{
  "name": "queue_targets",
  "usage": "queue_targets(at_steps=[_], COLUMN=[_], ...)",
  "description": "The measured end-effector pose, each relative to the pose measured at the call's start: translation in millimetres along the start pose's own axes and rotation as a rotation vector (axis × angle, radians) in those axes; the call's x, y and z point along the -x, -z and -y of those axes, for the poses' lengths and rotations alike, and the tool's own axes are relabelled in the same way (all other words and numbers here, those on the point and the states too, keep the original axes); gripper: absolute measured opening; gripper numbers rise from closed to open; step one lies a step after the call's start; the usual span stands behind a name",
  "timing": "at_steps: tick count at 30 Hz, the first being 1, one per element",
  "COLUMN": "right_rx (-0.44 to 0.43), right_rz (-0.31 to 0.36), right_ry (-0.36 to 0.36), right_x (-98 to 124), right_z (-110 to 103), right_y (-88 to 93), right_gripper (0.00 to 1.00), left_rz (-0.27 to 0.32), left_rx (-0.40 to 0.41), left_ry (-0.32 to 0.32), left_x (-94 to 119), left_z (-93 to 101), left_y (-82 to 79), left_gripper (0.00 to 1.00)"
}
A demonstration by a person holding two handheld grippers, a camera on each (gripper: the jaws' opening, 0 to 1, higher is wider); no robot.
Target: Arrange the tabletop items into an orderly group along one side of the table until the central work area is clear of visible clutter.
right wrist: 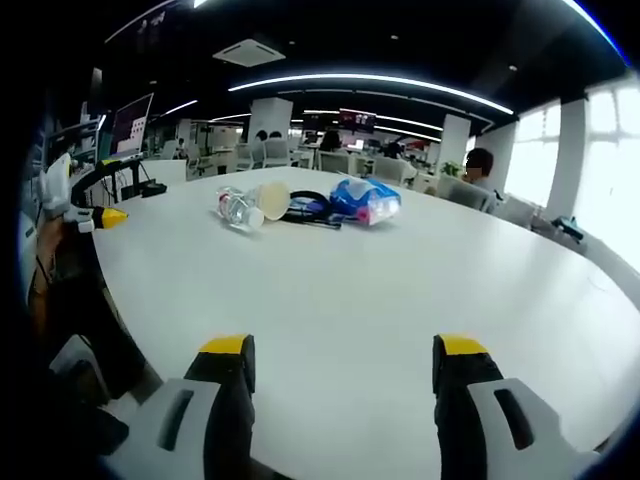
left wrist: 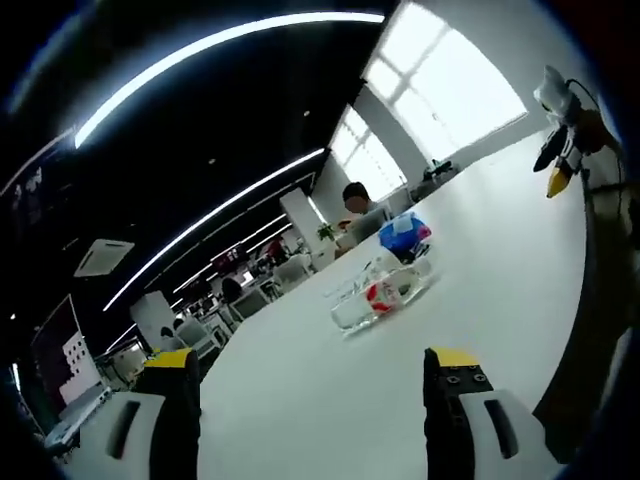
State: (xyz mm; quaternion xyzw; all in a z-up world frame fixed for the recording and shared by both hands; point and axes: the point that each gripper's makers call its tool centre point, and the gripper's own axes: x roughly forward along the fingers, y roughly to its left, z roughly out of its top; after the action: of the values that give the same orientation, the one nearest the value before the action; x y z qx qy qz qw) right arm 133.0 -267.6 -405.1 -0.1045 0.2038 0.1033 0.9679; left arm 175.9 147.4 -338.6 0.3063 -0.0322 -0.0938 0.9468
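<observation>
Clear plastic bottle (right wrist: 240, 208), smooth table (right wrist: 400, 300)

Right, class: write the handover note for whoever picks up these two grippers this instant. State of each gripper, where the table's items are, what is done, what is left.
Left gripper: open, nothing between the jaws, above the white table.
Right gripper: open, empty, low over the table near its edge.
Items: a clear plastic bottle lying on its side, a pale cup beside it, black cables and a blue packet, bunched together out on the tabletop, away from both grippers.
Done: no item gripped; I cannot tell whether any was moved.
Left: probably shift that cluster to one side of the table.
</observation>
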Motion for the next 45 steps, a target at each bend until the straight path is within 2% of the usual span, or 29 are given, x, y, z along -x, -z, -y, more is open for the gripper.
queue_targets(at_steps=[3, 7, 9, 12, 16, 20, 26, 31, 45], right_rx=[0.003, -0.001, 0.000, -0.003, -0.006, -0.015, -0.009, -0.007, -0.010], right_rz=[-0.006, -0.006, 0.004, 0.010, 0.016, 0.015, 0.015, 0.019, 0.016], right_ry=[-0.005, -0.011, -0.004, 0.006, 0.011, 0.011, 0.009, 0.008, 0.009], right_x=[-1, -2, -2, -1, 1, 0, -1, -1, -3], right_z=[-2, -3, -2, 0, 2, 3, 3, 3, 4], right_y=[1.2, 1.0, -0.9, -2.4, -2.8, -2.0, -3.2, -5.5, -4.8], right_gripper=[0.69, 0.68, 0.66, 0.66, 0.65, 0.65, 0.64, 0.64, 0.64], left_rz=[-0.022, -0.058, -0.053, -0.046, -0.006, -0.020, 0.037, 0.052, 0.064], left_rx=[-0.031, -0.196, -0.245, -0.241, -0.238, -0.282, -0.301, -0.318, -0.378], left_ry=[0.014, 0.015, 0.011, 0.016, 0.037, 0.076, 0.058, 0.074, 0.124], left_x=[-5, -11, -14, -18, -24, -35, -52, -59, -75], left_z=[3.7, 6.7, 7.9, 9.5, 14.7, 23.9, 26.7, 34.6, 54.0], left_y=[2.4, 4.6, 1.7, -1.9, -9.8, -10.8, -26.9, -33.3, -39.9], left_gripper=[0.92, 0.91, 0.90, 0.89, 0.87, 0.87, 0.86, 0.86, 0.84])
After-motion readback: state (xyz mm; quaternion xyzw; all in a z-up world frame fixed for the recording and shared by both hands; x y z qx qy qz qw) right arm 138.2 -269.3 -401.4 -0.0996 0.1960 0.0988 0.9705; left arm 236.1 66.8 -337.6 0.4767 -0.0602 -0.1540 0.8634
